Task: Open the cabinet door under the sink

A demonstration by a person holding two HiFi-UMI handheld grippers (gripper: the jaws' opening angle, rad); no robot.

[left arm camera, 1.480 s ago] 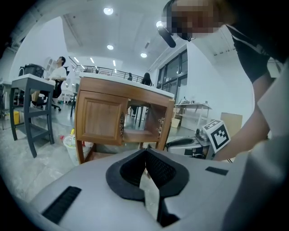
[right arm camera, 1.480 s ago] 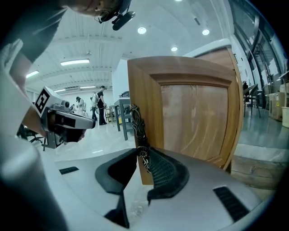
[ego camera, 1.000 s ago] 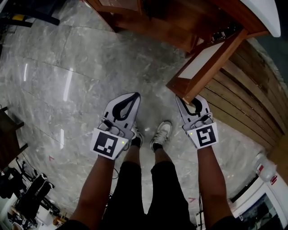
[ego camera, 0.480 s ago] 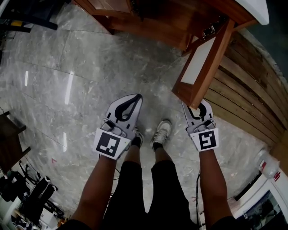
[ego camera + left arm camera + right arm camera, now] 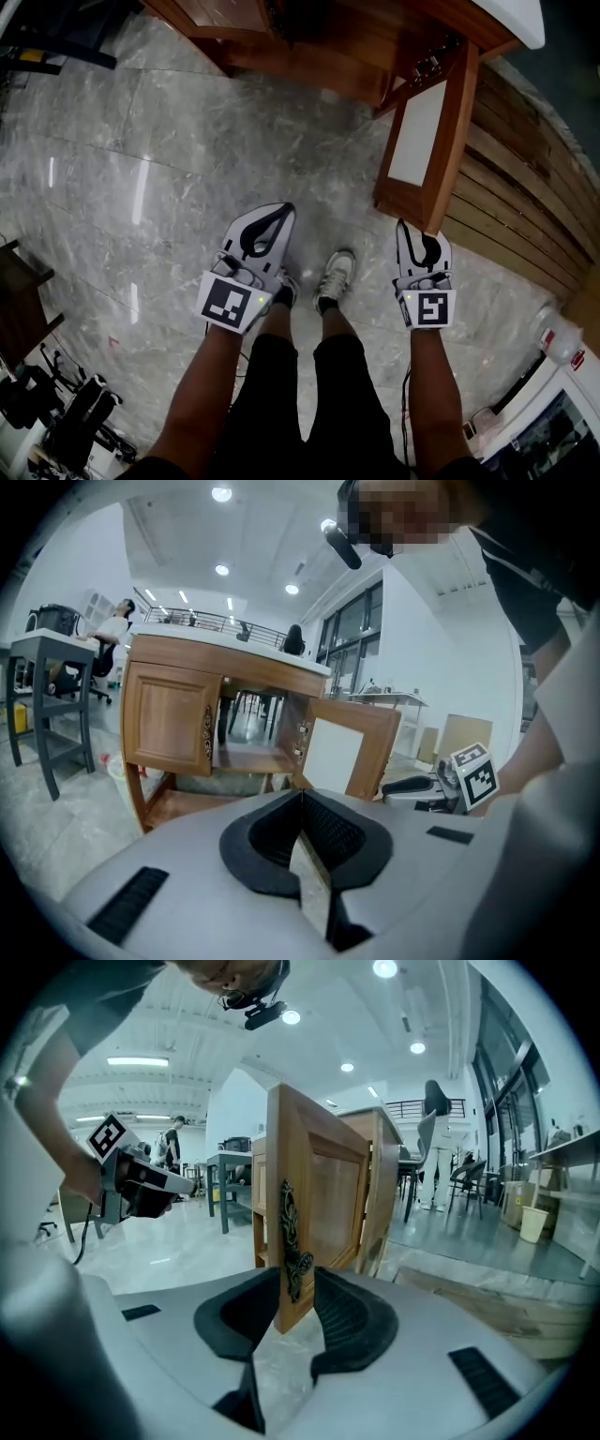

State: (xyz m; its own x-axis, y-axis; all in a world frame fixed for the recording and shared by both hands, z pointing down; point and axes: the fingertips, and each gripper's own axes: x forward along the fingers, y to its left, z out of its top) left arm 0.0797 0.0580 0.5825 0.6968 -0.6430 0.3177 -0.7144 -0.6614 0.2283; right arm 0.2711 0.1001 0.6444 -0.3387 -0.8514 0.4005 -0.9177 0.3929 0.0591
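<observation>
Beneath the sink (image 5: 514, 13), cabinet door (image 5: 418, 131) open at 1 o'clock, edge between opening jaws of right tool (image 5: 423, 243), left tool (image 5: 270, 216) clenched, empty.

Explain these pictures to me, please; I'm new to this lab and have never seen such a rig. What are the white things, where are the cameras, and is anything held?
A person carries a hand-held gripper in each hand: a white tool with two padded jaws. The head view is taken from the person's head, looking steeply down at both tools, the person's shoes and the grey marble floor. The other two pictures come from a camera riding on each tool, looking along its jaws. The left hand-held gripper has its jaws together on nothing; ahead of it stands the wooden sink cabinet. The right hand-held gripper has the free edge of the open cabinet door, with its ornate metal handle, between its jaws, which are opening.
</observation>
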